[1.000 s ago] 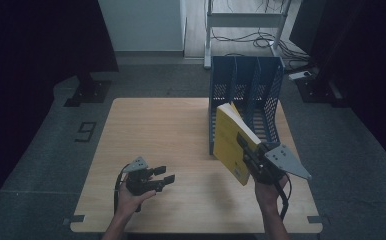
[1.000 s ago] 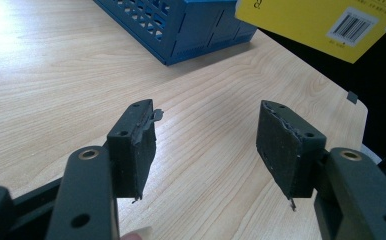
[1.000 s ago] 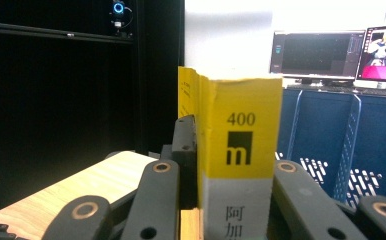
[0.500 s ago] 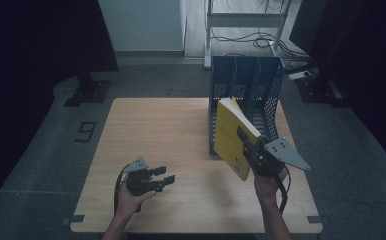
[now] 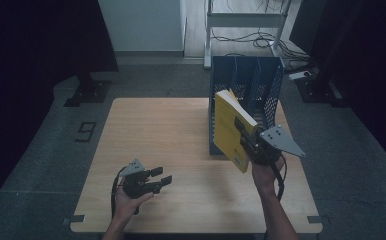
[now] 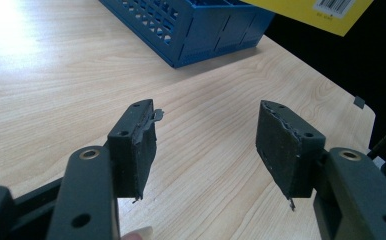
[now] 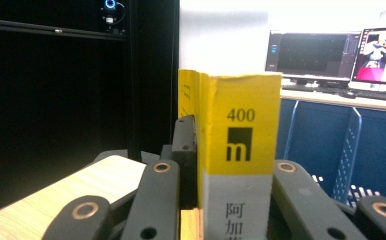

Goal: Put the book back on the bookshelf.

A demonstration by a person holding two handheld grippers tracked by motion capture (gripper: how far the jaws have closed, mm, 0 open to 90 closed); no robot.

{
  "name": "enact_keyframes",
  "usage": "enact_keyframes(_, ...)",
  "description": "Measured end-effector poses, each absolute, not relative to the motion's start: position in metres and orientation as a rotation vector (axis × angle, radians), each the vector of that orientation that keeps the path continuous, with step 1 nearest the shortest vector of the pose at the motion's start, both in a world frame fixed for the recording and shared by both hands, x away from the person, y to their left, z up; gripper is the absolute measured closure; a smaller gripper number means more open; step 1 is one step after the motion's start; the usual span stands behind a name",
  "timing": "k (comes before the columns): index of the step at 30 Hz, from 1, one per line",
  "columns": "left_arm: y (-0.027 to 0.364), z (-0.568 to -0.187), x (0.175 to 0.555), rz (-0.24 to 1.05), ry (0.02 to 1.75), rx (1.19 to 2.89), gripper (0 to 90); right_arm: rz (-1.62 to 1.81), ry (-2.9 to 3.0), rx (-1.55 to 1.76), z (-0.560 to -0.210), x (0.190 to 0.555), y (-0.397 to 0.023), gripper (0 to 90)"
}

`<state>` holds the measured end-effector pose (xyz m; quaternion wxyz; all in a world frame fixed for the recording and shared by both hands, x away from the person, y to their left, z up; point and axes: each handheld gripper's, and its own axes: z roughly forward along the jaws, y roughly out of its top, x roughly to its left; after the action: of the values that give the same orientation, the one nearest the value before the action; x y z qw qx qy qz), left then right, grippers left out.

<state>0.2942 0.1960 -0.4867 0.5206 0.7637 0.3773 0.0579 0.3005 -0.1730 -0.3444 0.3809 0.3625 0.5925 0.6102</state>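
While the right hand-held gripper (image 5: 251, 142) is clenched on the thick yellow paperback book (image 5: 229, 127), gripping it across its spine end as the right gripper view shows (image 7: 238, 150), the book hangs tilted in the air just in front of the blue perforated plastic file rack (image 5: 248, 85) at the far right of the pale wooden tabletop (image 5: 166, 130). The step in hand looks like slotting the book into one of the rack's upright compartments. To do it well: square the book upright first, line its thin edge with a gap between dividers, then lower it in without scraping the mesh walls; release only once the bottom edge rests. The left hand-held gripper (image 5: 156, 176) sits low near the tabletop's near edge, jaws spread and nothing between them (image 6: 206, 135), well apart from the rack. It could brace the rack if it slides.
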Motion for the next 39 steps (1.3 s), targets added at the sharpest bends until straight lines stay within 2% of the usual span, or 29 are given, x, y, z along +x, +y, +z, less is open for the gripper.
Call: enact_keyframes(39, 0.200, -0.488, 0.296, 0.126, 0.917, 1.835, 40.2, 1.546, 1.475, 0.981, -0.344, 0.336, -0.160, 75.1)
